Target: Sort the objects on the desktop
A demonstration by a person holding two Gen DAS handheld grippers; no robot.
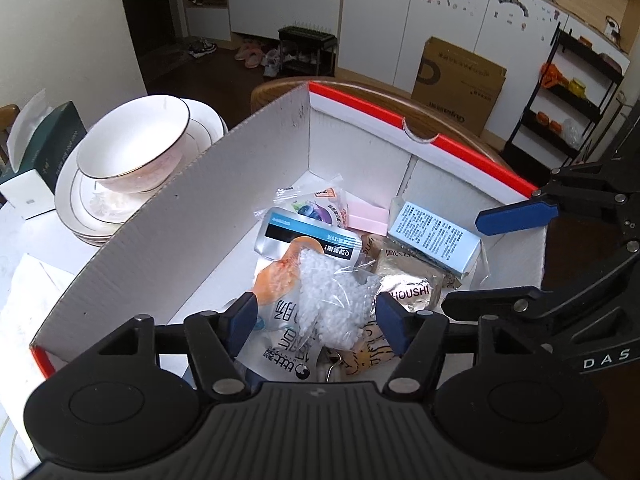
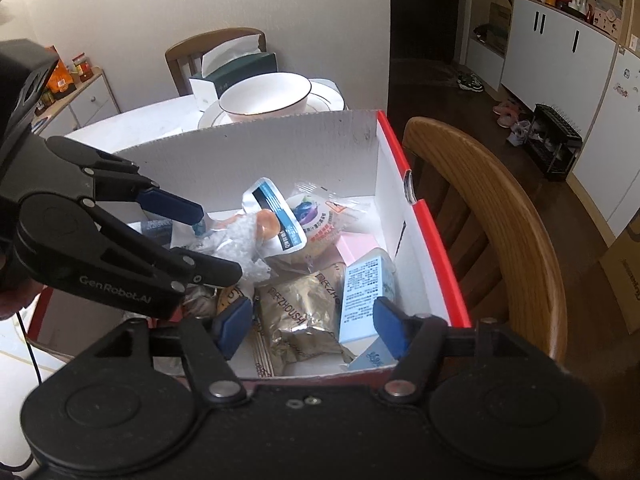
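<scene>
A white cardboard box [image 1: 180,240] [image 2: 280,152] with red edges holds several packets. My left gripper [image 1: 318,320] [image 2: 220,242] is open over the box, and a clear bag of white pellets [image 1: 332,296] [image 2: 240,240] lies loose between its blue pads on an orange-and-white pouch. My right gripper [image 2: 310,320] [image 1: 464,262] is open too, straddling a gold foil packet [image 2: 304,304] [image 1: 408,280] without pressing it. A light blue carton [image 2: 362,284] [image 1: 432,236] lies by its right pad. A silver pouch [image 1: 296,236], a blueberry packet [image 1: 316,208] and a pink block [image 1: 366,216] lie further in.
A white bowl [image 1: 132,148] [image 2: 264,96] sits on stacked plates beside the box, with a green tissue box [image 1: 44,148] [image 2: 240,66] behind it on the white table [image 1: 24,248]. A wooden chair [image 2: 500,208] stands against the box's red side.
</scene>
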